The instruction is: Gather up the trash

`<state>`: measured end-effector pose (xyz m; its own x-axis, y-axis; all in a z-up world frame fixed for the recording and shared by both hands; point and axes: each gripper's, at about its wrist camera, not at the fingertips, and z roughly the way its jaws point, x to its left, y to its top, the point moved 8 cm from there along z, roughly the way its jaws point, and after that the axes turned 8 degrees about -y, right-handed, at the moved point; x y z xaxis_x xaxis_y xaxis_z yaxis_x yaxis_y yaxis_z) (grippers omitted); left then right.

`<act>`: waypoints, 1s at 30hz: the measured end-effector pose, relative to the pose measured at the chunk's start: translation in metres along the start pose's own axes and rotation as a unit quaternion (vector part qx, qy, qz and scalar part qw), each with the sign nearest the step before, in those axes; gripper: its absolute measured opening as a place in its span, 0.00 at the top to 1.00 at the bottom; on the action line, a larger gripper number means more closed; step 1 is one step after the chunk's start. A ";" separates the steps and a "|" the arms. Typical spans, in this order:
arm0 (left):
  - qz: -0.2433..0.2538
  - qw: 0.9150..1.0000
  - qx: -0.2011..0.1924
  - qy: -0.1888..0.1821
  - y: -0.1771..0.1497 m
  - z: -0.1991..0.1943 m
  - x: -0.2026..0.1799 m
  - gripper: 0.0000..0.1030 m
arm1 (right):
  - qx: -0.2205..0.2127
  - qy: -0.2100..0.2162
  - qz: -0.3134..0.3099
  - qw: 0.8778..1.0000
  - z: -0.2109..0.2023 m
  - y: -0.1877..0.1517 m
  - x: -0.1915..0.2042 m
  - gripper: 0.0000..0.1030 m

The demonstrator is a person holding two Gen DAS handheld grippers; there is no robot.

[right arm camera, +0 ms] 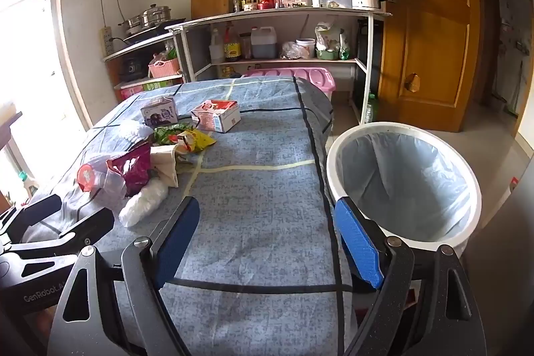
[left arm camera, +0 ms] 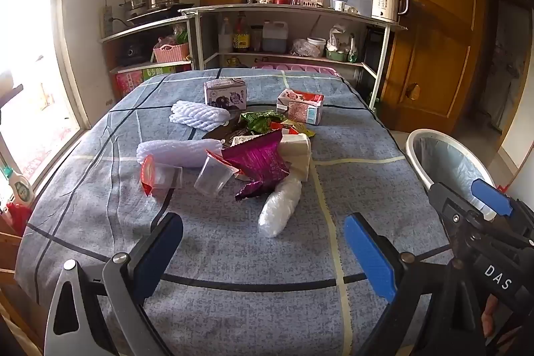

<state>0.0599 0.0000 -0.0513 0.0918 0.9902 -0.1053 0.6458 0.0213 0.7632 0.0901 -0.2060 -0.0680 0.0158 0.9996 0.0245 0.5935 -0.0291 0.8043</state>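
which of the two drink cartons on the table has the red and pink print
The red-and-pink carton, right of the purple-printed carton, nearer the table's bin-side edge.

Left wrist view looks down and forward over the tabletop point(left arm camera: 233, 256) toward the shelves point(left arm camera: 287, 12), trash pile point(left arm camera: 233, 152) near. Right wrist view sits further right, bin point(right arm camera: 404, 179) close; both share tabletop, pile, shelves.

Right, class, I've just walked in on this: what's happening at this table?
A person holds two grippers over a cloth-covered table. The left gripper and right gripper are both open and empty. A trash pile of wrappers, cups and cartons lies untouched. The lined bin beside the table looks empty.
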 end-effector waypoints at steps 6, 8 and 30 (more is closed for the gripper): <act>-0.001 1.000 0.006 0.000 0.000 -0.002 0.000 0.04 | 0.002 0.000 -0.002 1.000 -0.004 0.002 -0.007 0.19; 0.000 1.000 0.006 0.000 0.000 -0.002 -0.001 0.04 | 0.004 -0.002 0.000 1.000 -0.003 0.001 -0.006 0.19; 0.004 1.000 0.005 0.006 0.002 -0.004 -0.004 0.04 | 0.004 -0.013 -0.002 1.000 -0.003 -0.001 -0.005 0.19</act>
<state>0.0577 -0.0031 -0.0472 0.0870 0.9920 -0.0920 0.6534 0.0129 0.7569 0.0871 -0.2108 -0.0671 0.0347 0.9994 0.0055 0.5996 -0.0252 0.7999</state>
